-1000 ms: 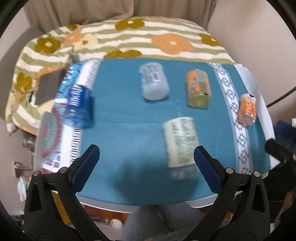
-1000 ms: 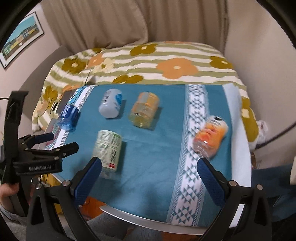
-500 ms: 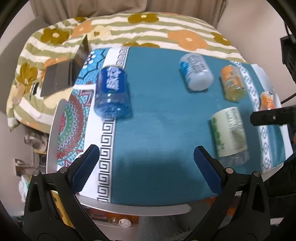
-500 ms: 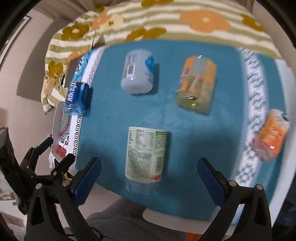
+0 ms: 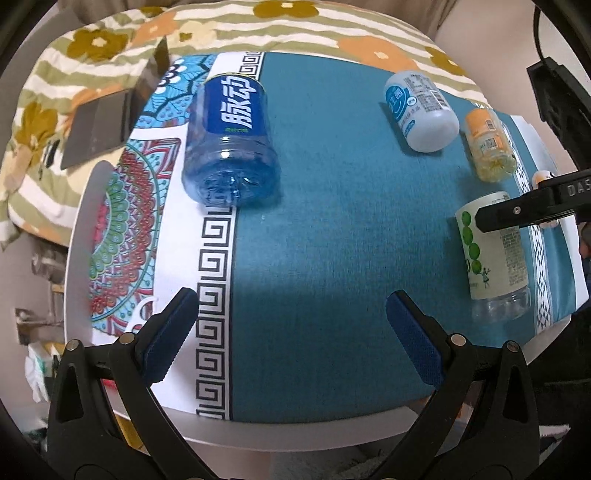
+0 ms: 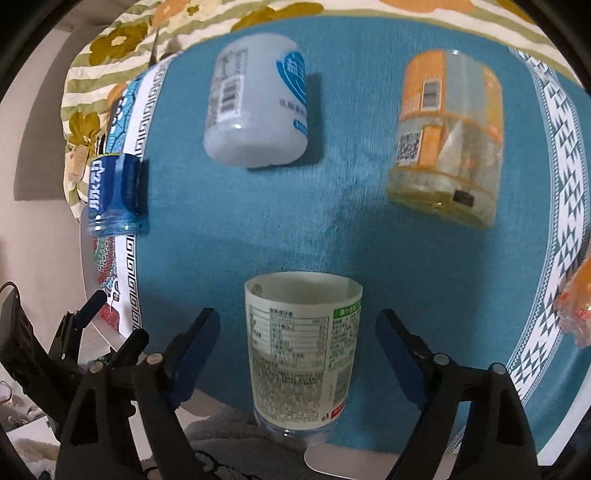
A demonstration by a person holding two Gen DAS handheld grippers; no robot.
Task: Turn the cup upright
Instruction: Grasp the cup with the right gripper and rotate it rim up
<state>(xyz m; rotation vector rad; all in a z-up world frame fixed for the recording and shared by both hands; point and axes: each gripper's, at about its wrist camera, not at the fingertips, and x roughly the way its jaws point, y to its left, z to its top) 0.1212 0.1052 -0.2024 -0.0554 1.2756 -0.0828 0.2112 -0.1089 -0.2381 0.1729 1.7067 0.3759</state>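
Several cut-bottle cups lie on their sides on a teal cloth. The green-and-white labelled cup (image 6: 301,350) lies between the fingers of my right gripper (image 6: 297,354), which stands open around it without touching; the same cup (image 5: 493,254) shows at the right of the left wrist view. A blue cup (image 5: 231,138) lies ahead of my left gripper (image 5: 290,336), which is open and empty over the table's near edge. The blue cup (image 6: 114,195) sits far left in the right wrist view.
A pale grey cup (image 6: 256,105) and an orange cup (image 6: 447,136) lie farther back, another orange one (image 6: 574,306) at the right edge. A dark laptop (image 5: 110,118) rests on the floral bedding (image 5: 258,22) behind. The round table's rim (image 5: 295,428) is close below.
My right gripper dropped down and forward until the green-labelled cup lay between its fingers. My left gripper moved closer to the blue cup. Both stayed open.
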